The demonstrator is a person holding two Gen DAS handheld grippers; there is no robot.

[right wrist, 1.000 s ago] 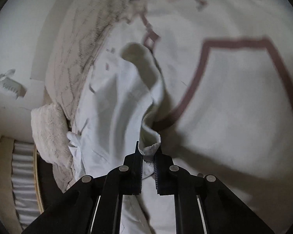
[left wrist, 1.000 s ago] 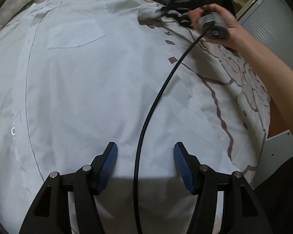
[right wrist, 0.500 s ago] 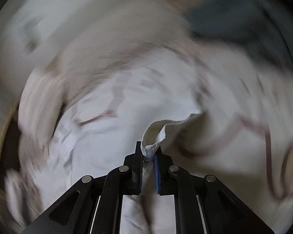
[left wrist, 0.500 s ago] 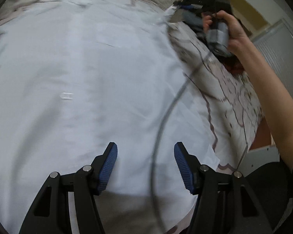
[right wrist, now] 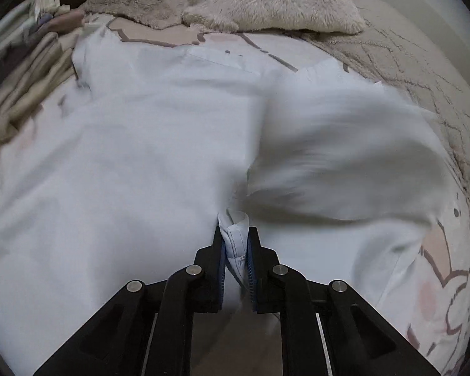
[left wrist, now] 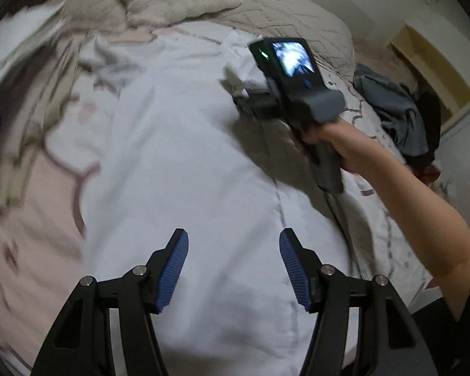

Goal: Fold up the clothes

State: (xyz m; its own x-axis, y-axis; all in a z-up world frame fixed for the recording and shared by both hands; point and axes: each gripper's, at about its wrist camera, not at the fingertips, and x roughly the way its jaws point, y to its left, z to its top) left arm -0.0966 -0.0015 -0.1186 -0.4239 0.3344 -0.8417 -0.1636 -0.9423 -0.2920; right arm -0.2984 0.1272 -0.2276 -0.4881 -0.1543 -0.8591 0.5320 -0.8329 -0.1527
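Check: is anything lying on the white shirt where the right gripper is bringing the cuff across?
Nothing visible. The white cotton shirt lies bare on the patterned bedspread; right gripper, jaws just easing, has the cuff between them.

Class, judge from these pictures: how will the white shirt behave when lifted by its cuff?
Probably floppy: the white shirt billows behind the cuff between the right gripper pads, whose jaws have just been opening. Likely light, thin cloth; it may slip.

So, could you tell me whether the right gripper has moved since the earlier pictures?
Yes: the right gripper, sleeve cuff between its just-opening jaws, swung from the bedspread's edge over the shirt.
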